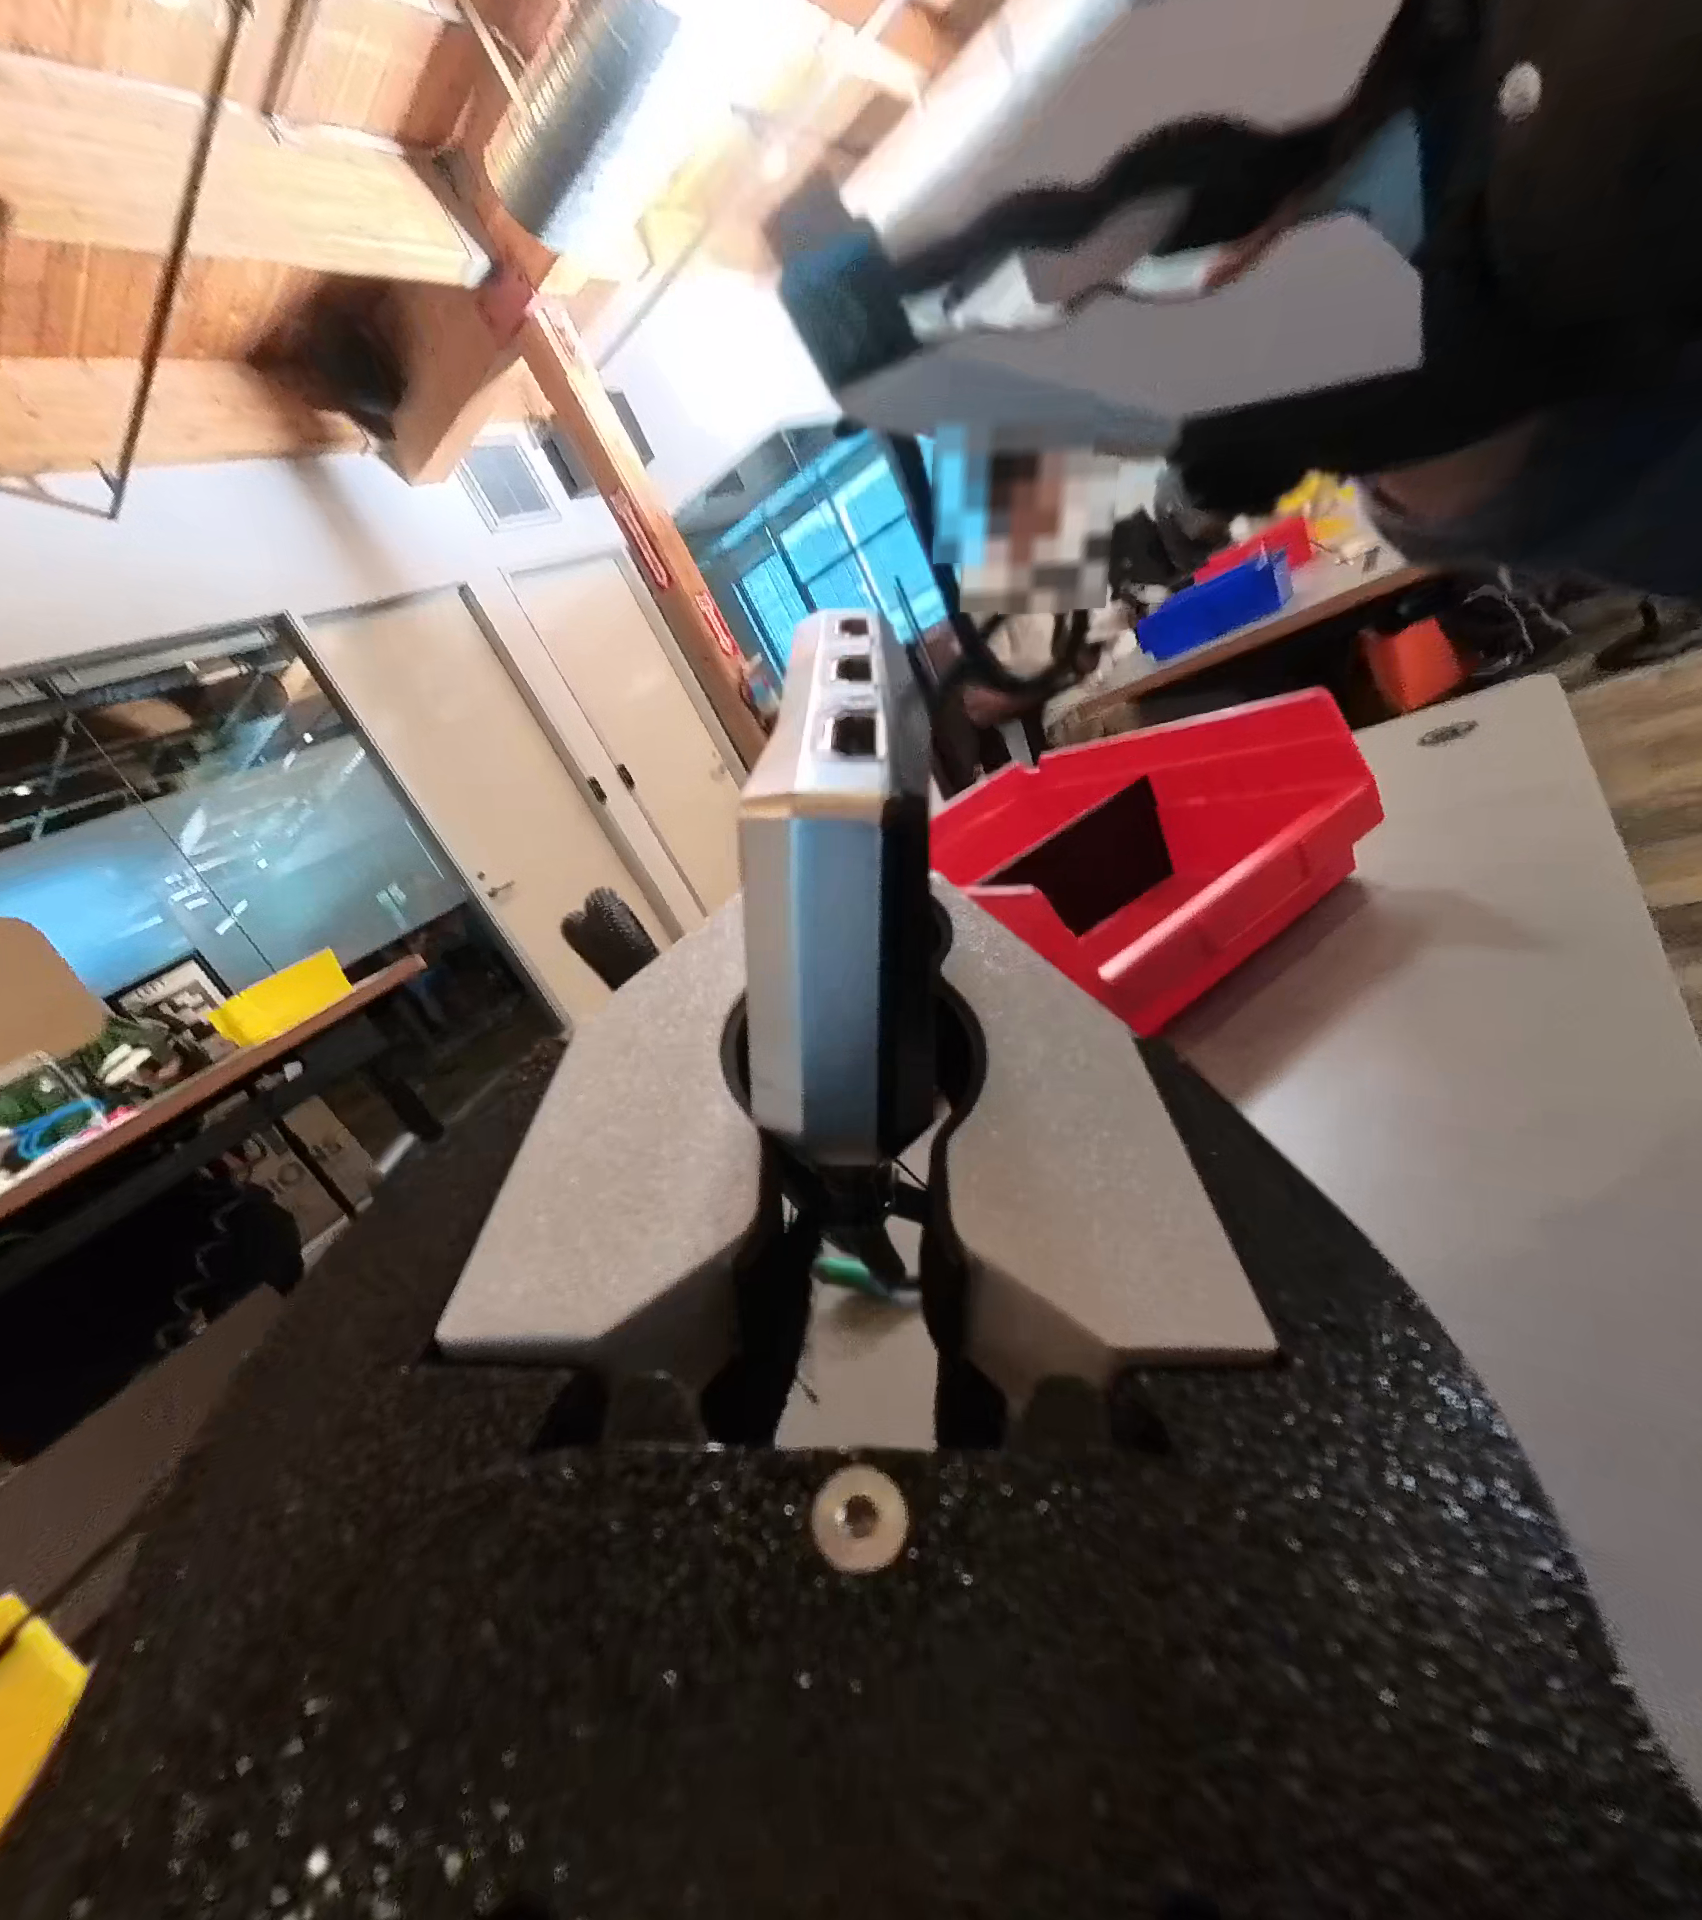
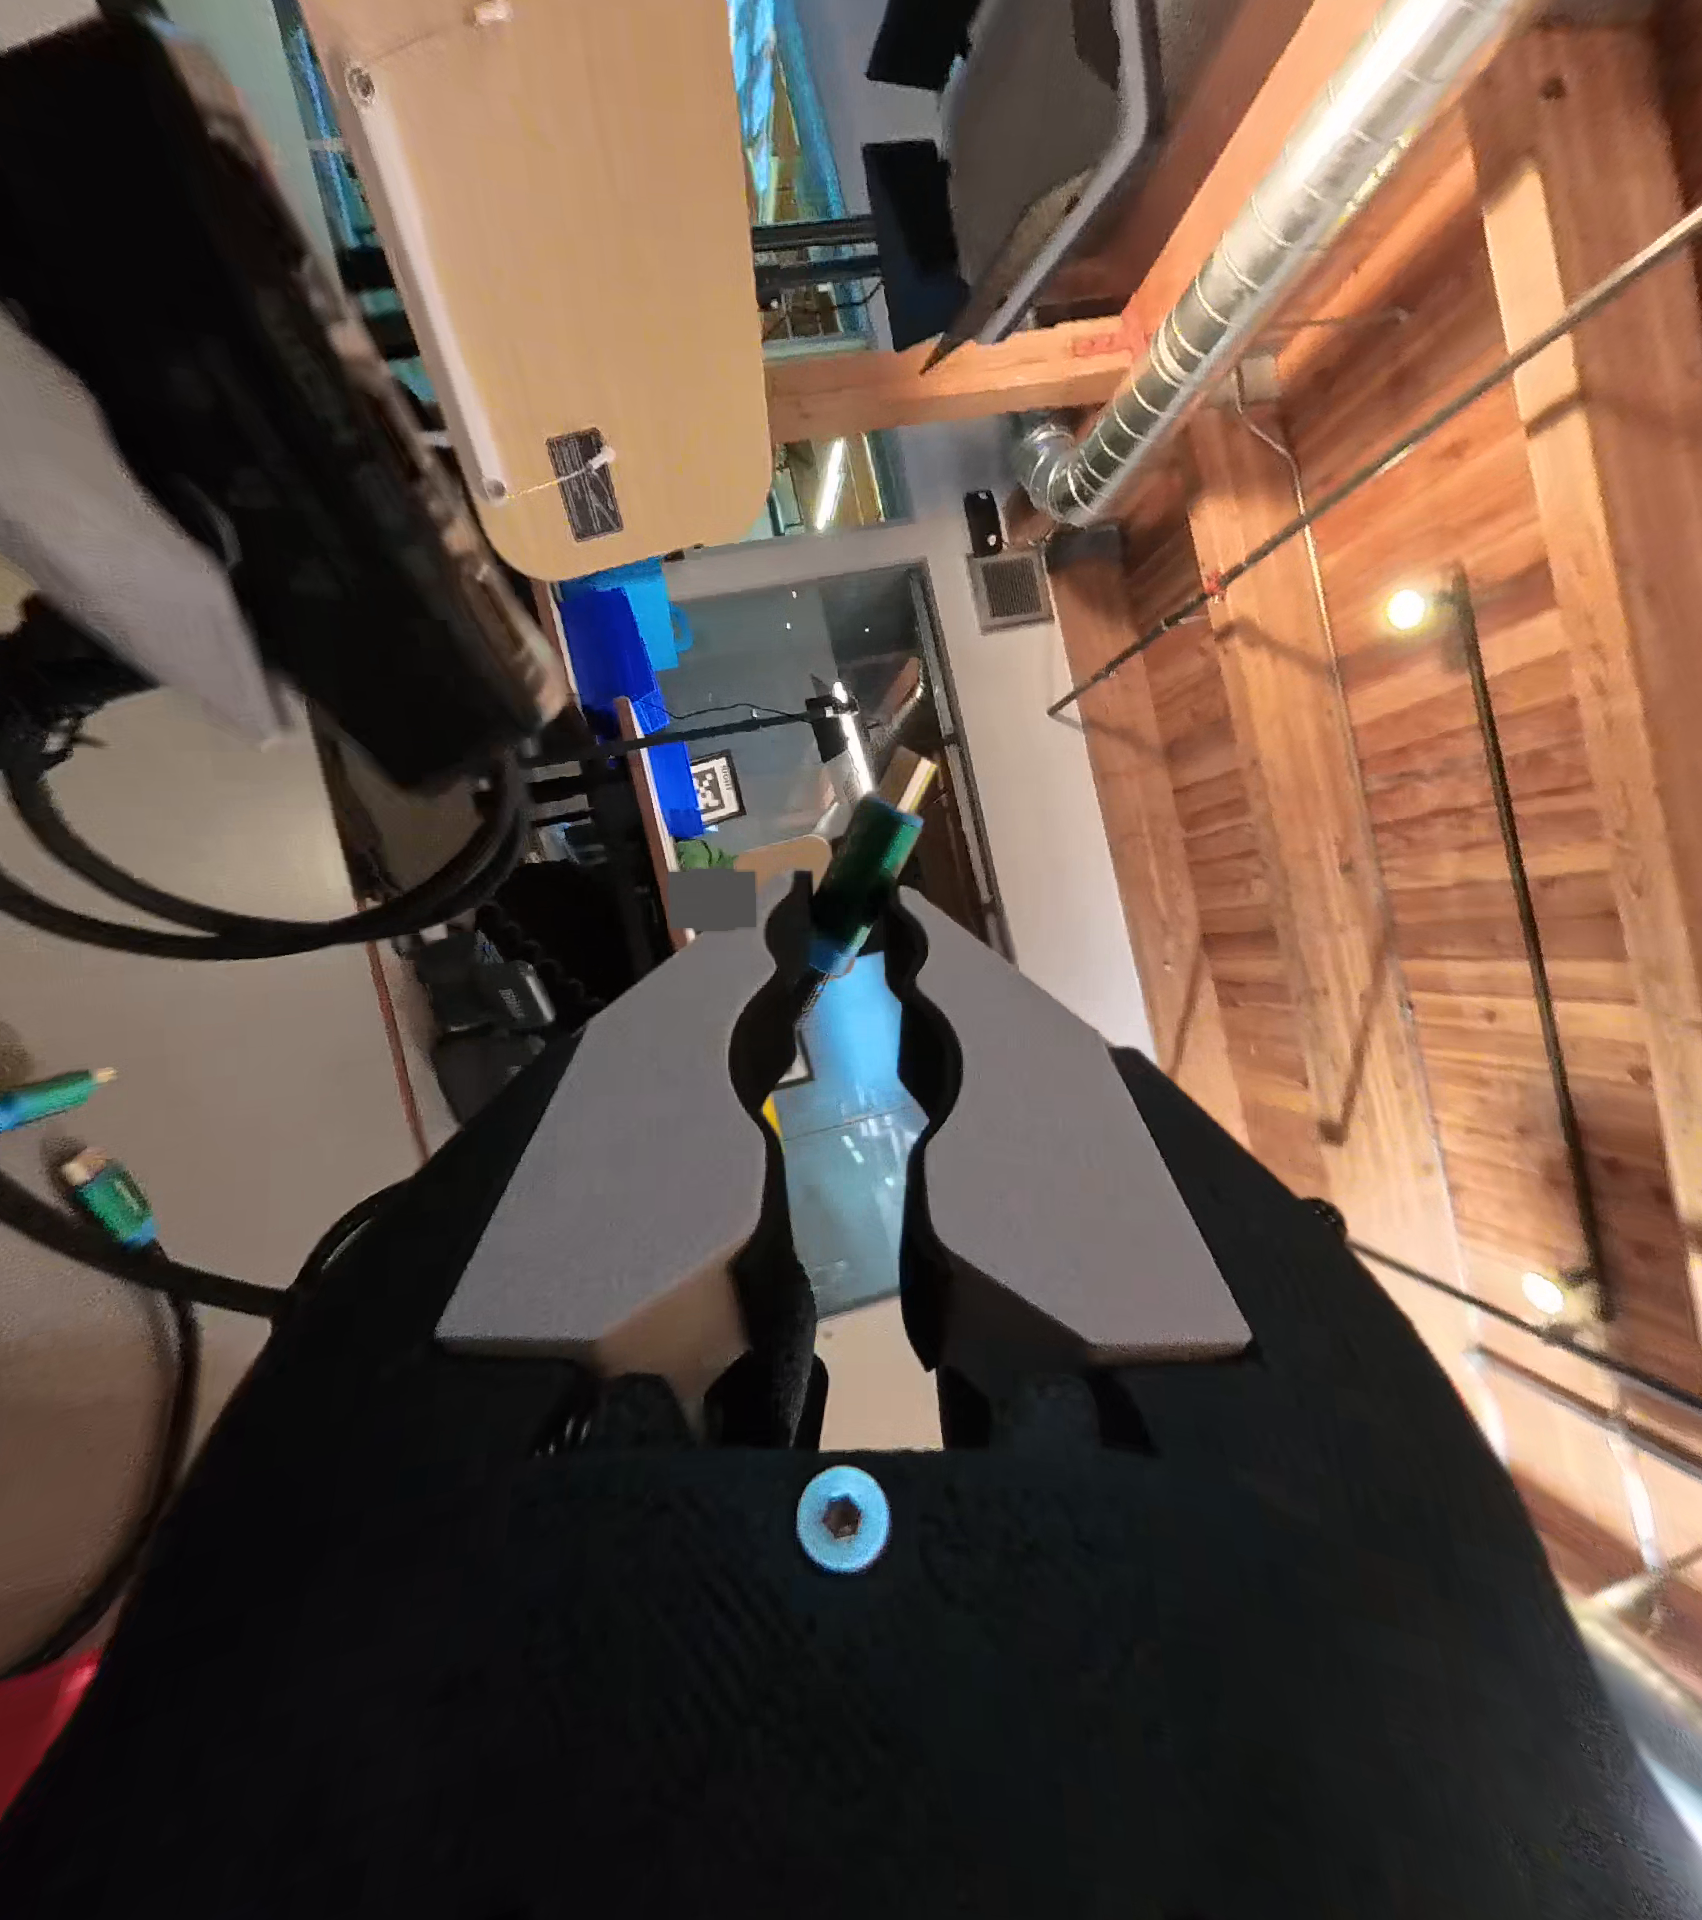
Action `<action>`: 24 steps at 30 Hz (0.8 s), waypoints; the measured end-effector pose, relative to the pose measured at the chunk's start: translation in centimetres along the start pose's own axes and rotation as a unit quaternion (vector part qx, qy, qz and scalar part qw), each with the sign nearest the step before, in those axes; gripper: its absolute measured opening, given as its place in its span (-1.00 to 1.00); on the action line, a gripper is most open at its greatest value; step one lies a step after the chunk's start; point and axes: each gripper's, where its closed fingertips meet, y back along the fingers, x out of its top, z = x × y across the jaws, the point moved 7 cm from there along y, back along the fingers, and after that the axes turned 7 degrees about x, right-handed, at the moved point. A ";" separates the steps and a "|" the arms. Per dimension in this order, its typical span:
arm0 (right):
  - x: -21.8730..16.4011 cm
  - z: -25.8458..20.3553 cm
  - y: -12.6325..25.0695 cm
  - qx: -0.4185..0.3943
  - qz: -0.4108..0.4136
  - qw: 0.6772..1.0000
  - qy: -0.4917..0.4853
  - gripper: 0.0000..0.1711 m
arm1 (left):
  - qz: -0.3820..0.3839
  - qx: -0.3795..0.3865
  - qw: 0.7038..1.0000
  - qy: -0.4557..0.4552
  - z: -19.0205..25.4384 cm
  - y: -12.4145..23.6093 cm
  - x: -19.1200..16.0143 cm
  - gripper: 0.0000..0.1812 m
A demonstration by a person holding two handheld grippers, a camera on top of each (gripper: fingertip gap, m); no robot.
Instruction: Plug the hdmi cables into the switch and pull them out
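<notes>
Left wrist view: left tool (image 1: 852,997) clamps the silver switch (image 1: 831,894) upright above the tabletop (image 1: 1512,1091), 3 ports facing up for access. Right wrist view: right tool (image 2: 845,925) pinches a green plug (image 2: 859,871), tip forward for insertion; 2 other plugs (image 2: 47,1099) lie loose.

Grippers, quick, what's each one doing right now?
Left gripper: closed on the silver switch, held upright.
Right gripper: closed on a green HDMI plug, held at the fingers' tips.

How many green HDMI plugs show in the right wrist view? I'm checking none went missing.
3: one plug at the right gripper's tips, two lying loose on the table. Others may be hidden.
</notes>
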 end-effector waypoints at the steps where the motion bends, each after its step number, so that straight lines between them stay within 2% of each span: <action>1: -0.2 0.0 0.4 0.002 -0.002 1.000 -0.016 -0.86 | 0.014 0.006 1.000 0.003 -0.4 0.2 0.5 -0.79; 3: -0.3 -0.4 1.1 0.007 -0.004 0.999 -0.035 -0.85 | 0.019 0.016 1.000 -0.004 -1.3 0.5 1.0 -0.79; 7: -0.1 -1.4 2.1 0.006 -0.013 1.000 -0.010 -0.85 | 0.001 0.021 1.000 -0.014 -2.3 0.4 1.0 -0.78; 18: 1.0 -2.3 2.3 0.037 -0.010 0.999 -0.007 -0.85 | -0.036 0.000 0.995 -0.093 -1.6 -0.1 1.4 -0.78; 21: 1.4 -2.5 2.1 0.044 -0.025 0.999 0.020 -0.85 | -0.048 -0.010 0.995 -0.091 -1.4 -0.2 1.3 -0.78; 24: 1.6 -2.8 1.7 0.042 -0.045 0.994 0.091 -0.86 | -0.073 -0.028 0.995 -0.069 -1.1 -0.5 1.1 -0.78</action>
